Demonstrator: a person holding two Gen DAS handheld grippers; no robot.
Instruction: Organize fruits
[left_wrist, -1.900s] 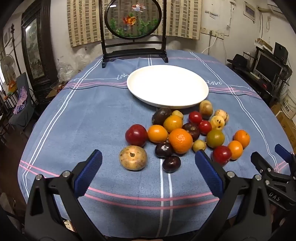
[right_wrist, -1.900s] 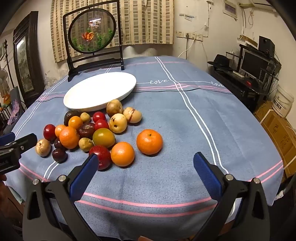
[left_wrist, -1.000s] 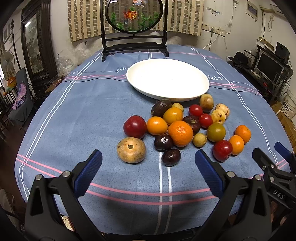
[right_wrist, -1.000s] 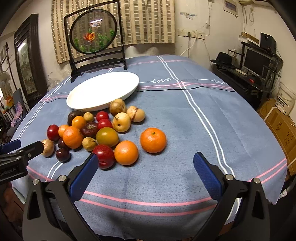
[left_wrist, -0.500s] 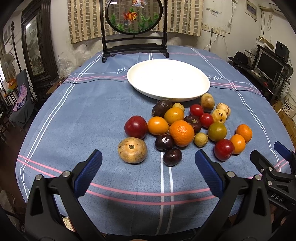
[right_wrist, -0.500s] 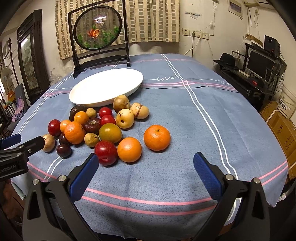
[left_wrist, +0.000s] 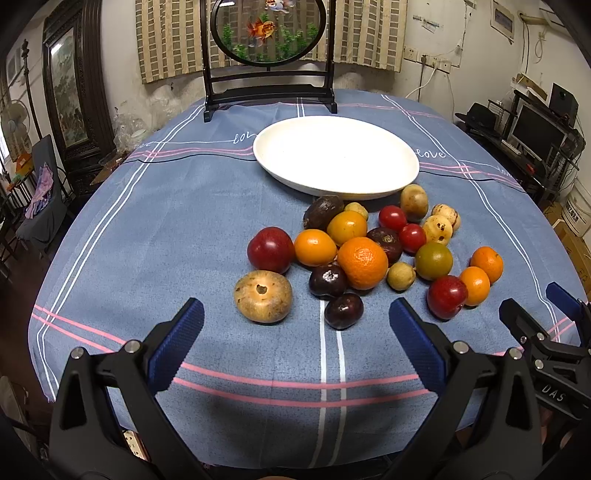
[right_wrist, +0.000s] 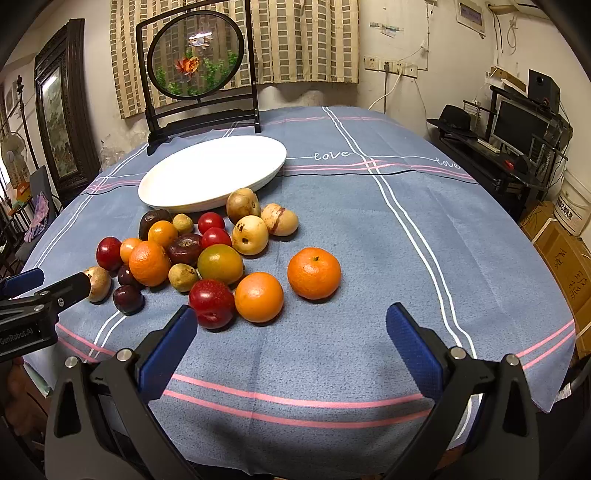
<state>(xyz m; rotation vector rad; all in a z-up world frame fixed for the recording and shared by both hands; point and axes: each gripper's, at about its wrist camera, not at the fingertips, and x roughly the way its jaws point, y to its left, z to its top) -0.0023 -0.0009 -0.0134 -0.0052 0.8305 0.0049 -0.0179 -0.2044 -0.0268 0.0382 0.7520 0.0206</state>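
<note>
Meanwhile, the left gripper (left_wrist: 295, 323) and right gripper (right_wrist: 288, 330) are hovering wide and empty, presumably because the fruits (left_wrist: 362, 262) are waiting at six o'clock of the bare plate (left_wrist: 336, 157).

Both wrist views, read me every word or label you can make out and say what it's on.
"love": stitched in white on the blue tablecloth, repeated near the white plate.
"DAS": on the right gripper, seen from the left wrist.
"GenRobot.AI": on the left gripper, seen from the right wrist.
Printing on the cardboard boxes: unreadable.
</note>
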